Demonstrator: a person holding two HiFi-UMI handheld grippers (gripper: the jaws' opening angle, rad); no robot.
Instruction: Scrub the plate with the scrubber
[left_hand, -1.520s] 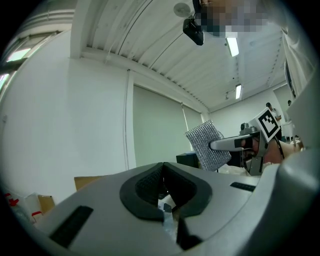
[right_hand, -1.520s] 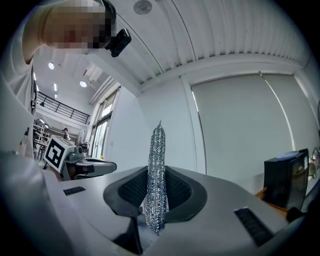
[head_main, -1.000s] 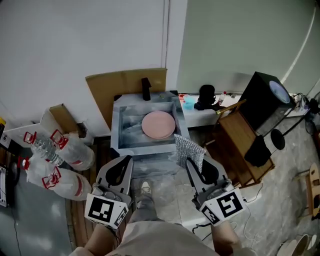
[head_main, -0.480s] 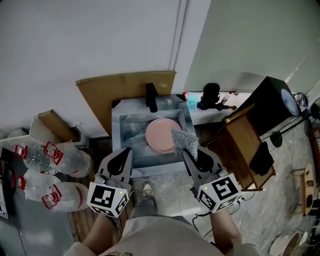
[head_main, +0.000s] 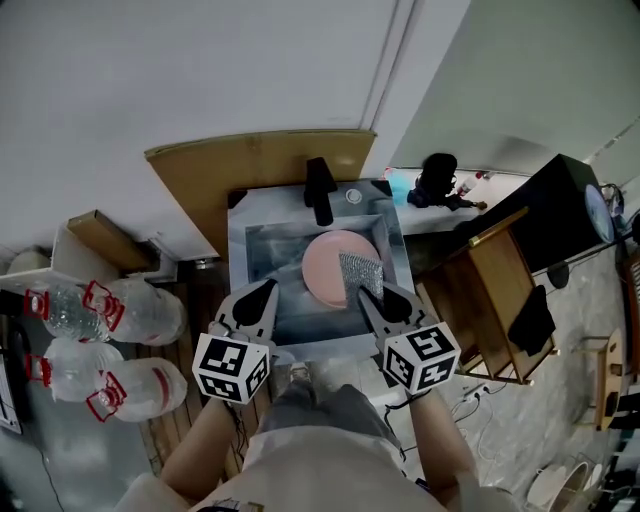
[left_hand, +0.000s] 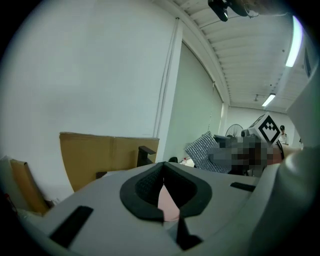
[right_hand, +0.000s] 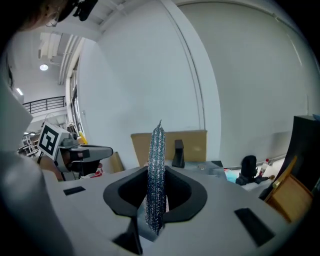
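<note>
My right gripper (head_main: 368, 297) pinches one silver mesh scrubber (head_main: 358, 268) near one round pink plate (head_main: 322, 268); my left gripper (head_main: 270, 290) is closed, empty.

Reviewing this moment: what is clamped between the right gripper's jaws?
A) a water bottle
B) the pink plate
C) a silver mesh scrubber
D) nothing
C: the right gripper has its jaws shut on the scrubber, which stands edge-on between them, while the plate lies in the sink.
</note>
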